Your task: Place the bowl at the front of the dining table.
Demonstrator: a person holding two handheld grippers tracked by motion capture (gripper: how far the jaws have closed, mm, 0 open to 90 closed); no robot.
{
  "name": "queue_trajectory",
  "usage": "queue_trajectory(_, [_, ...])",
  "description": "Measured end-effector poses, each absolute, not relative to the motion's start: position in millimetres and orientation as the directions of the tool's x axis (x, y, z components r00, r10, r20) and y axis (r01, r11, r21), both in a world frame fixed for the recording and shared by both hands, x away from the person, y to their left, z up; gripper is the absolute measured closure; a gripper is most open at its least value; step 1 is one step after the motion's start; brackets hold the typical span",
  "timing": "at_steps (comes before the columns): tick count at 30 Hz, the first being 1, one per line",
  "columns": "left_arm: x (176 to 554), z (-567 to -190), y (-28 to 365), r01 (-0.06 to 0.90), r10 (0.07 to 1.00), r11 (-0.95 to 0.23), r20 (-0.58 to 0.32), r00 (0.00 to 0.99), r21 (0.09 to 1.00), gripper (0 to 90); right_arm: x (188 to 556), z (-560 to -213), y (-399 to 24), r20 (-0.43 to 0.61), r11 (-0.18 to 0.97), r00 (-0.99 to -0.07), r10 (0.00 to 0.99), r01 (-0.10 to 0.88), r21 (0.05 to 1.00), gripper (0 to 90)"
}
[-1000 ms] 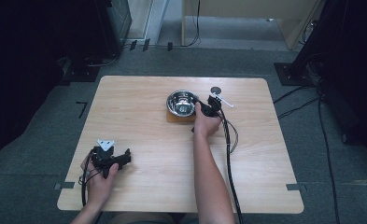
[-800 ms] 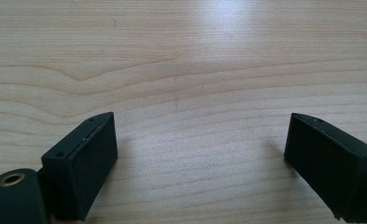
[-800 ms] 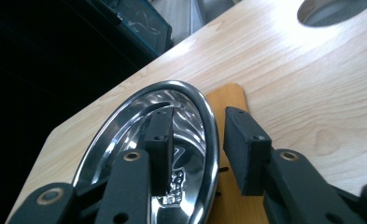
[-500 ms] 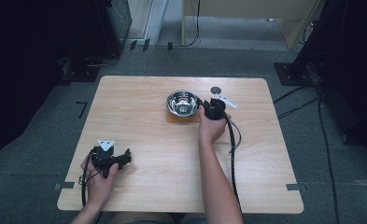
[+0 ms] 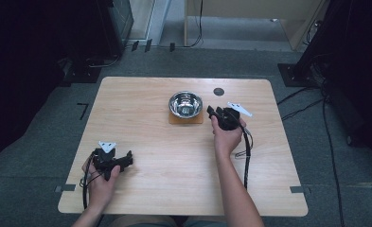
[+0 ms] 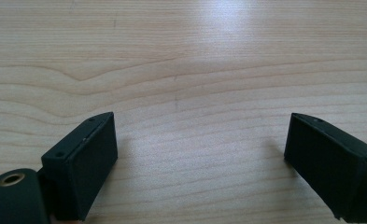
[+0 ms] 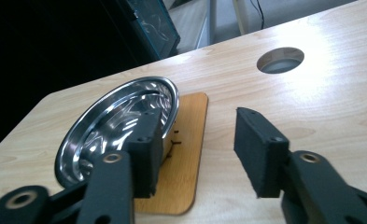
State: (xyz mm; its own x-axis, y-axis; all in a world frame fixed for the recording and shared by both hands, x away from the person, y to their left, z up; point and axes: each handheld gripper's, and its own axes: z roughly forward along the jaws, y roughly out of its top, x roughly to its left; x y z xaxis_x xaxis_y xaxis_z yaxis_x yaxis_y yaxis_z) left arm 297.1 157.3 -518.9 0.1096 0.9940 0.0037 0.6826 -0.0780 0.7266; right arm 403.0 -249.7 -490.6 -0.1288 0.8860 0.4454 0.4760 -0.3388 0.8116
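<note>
1. Wooden surface [image 5: 141,118] stands on grey carpet, dark equipment around it.
2. Steel bowl [image 5: 185,104] sits on a brown mat [image 5: 186,118] near the far edge, centre.
3. Right hand-held gripper [image 5: 215,112] lies just right of the bowl; its jaws have just been opening, nothing between them.
4. Left hand-held gripper [image 5: 127,160] rests near the front-left corner, jaws wide apart, empty.

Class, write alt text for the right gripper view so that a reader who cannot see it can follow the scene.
The right hand-held gripper has been opening its two black jaws, with nothing between them, beside a shiny steel bowl. The bowl sits on a thin brown mat on a pale wooden table, which has a round hole farther back.
</note>
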Motion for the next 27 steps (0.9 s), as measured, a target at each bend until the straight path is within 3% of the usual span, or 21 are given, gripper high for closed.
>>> queue_trajectory(6, [297, -519, 157, 0.682, 0.994, -0.078, 0.004, 0.109, 0.727, 9.3, 389, -491, -253, 0.397, -0.271, -0.181, 0.9, 0.483, 0.833, 47.1])
queue_trajectory(16, [297, -519, 157, 0.683, 0.994, -0.079, 0.004, 0.11, 0.726, 9.3, 364, -493, -258, 0.359, -0.204, -0.208, 0.91, 0.528, 0.824, 24.4])
queue_trajectory(27, [297, -519, 157, 0.682, 0.994, -0.077, 0.003, 0.109, 0.727, 9.3, 339, -490, -271, 0.321, -0.173, -0.208, 0.924, 0.523, 0.835, 17.8])
